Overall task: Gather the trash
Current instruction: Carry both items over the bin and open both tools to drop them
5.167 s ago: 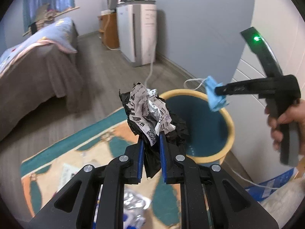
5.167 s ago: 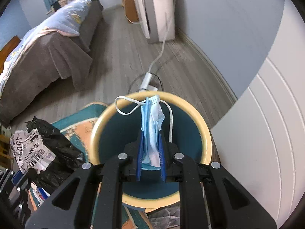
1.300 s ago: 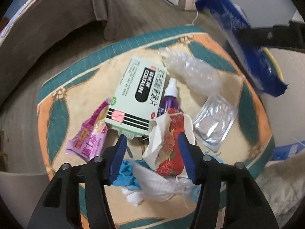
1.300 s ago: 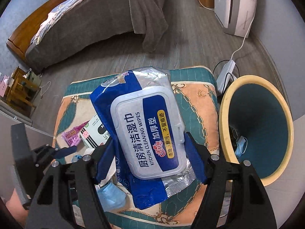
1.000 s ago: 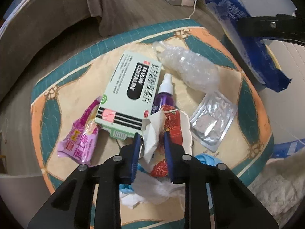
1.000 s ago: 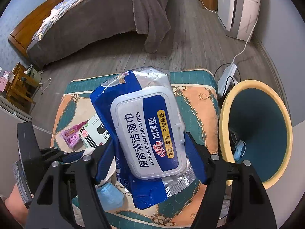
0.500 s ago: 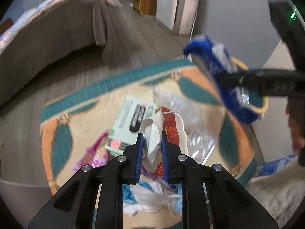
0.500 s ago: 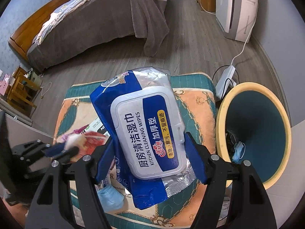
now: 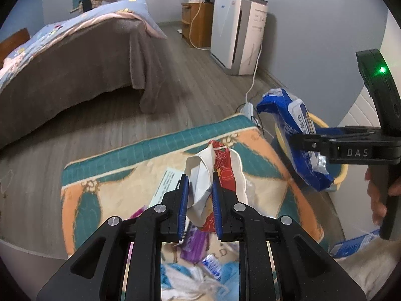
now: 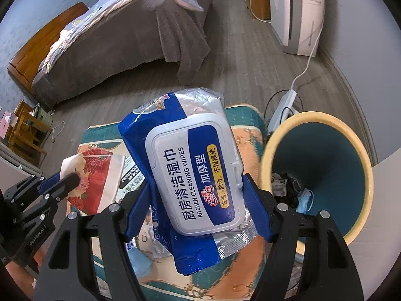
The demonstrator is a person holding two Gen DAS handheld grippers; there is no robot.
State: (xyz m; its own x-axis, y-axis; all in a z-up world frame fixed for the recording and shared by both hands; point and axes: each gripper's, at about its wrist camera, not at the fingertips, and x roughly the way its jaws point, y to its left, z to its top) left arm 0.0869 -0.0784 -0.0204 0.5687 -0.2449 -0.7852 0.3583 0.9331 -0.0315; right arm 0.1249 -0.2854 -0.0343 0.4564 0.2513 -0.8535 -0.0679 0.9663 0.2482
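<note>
Your left gripper point(image 9: 199, 195) is clenched on a crumpled red-and-white flowered paper wrapper point(image 9: 218, 168), lifted clear above the rug point(image 9: 105, 173). Its blue pads press the white fold from both sides. Your right gripper point(image 10: 198, 200) clasps a large blue pack of kitchen wipes point(image 10: 190, 165) across its width, white lid facing up, jaws spread wide around it. The pack hangs over the rug's edge, just beside the yellow-rimmed bin point(image 10: 318, 173) with the teal inside. A blue face mask point(image 10: 304, 199) and dark scraps lie in the bin's bottom. More litter sits on the rug beneath: a pale green box point(image 9: 168, 185), a purple packet, blue and white scraps. Beyond stand a bed point(image 9: 75, 57) with a grey cover and a white appliance point(image 9: 238, 32) against the wall.
</note>
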